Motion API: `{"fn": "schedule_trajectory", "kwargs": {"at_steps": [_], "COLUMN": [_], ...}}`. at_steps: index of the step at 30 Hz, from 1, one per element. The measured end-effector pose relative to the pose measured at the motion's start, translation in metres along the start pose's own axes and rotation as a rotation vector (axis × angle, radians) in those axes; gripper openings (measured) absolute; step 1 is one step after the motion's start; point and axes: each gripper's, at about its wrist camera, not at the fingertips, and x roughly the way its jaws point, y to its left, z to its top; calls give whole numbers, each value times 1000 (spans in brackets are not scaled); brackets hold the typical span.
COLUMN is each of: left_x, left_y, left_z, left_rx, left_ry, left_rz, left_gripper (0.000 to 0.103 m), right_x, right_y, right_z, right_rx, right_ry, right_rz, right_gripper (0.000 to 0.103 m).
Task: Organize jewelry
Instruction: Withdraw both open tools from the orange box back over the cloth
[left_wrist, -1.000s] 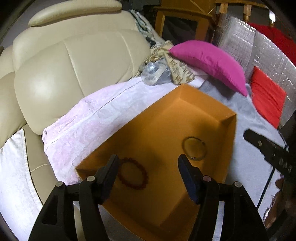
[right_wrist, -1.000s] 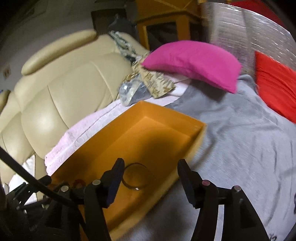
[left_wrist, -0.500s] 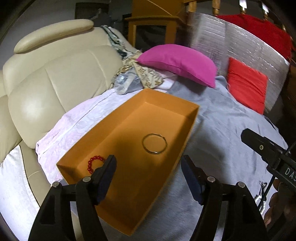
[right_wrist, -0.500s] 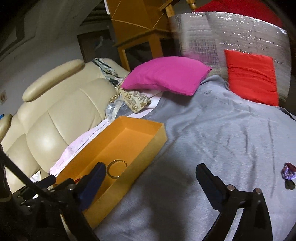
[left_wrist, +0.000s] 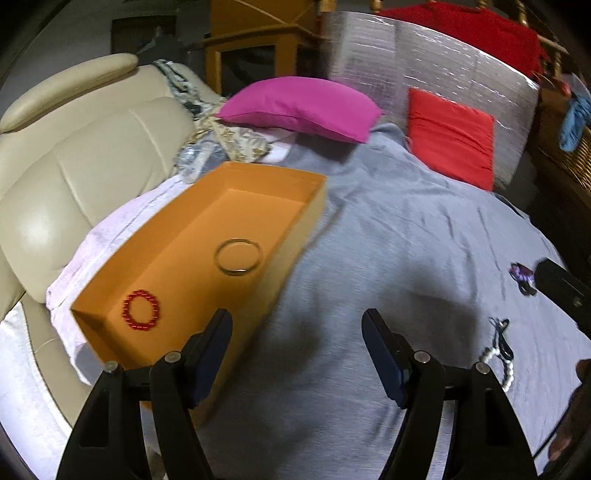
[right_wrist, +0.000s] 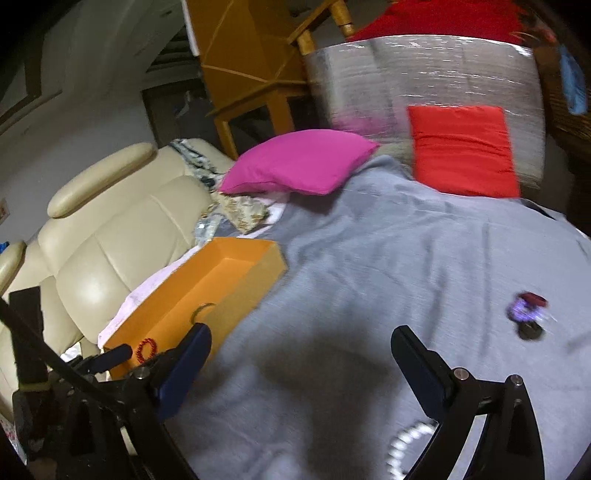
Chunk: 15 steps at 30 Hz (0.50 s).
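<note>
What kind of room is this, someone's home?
Most likely a lived-in home room: a cream leather recliner, a magenta pillow on a grey blanket, and wooden furniture behind.

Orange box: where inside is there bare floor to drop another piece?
The orange box is bare at its far end, beyond the metal bangle, and between the bangle and the red bead bracelet. The near corner around the bracelet is tight.

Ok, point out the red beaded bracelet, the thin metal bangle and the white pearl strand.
red beaded bracelet (left_wrist: 141, 309), left wrist view, on its bead ring.
thin metal bangle (left_wrist: 238, 272), left wrist view, on its near rim.
white pearl strand (left_wrist: 509, 373), left wrist view, on its beads.
</note>
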Motion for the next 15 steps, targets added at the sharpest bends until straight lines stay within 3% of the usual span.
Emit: {"fn": "schedule_trajectory", "kwargs": {"at_steps": [9,15], "left_x": [22,27], "left_y": [-41,-49], "left_z": [-13,-17], "left_rx": [83,120], "left_ry": [-26,-116], "left_rz": [-45,-26], "left_gripper": [73,73], "right_x": [-59,-94], "right_y": [-113,-169], "right_z": [-46,-68], "right_rx": [151,207], "right_ry": [-17,-132], "right_rz": [-167,-331], "right_gripper": [99,99]}}
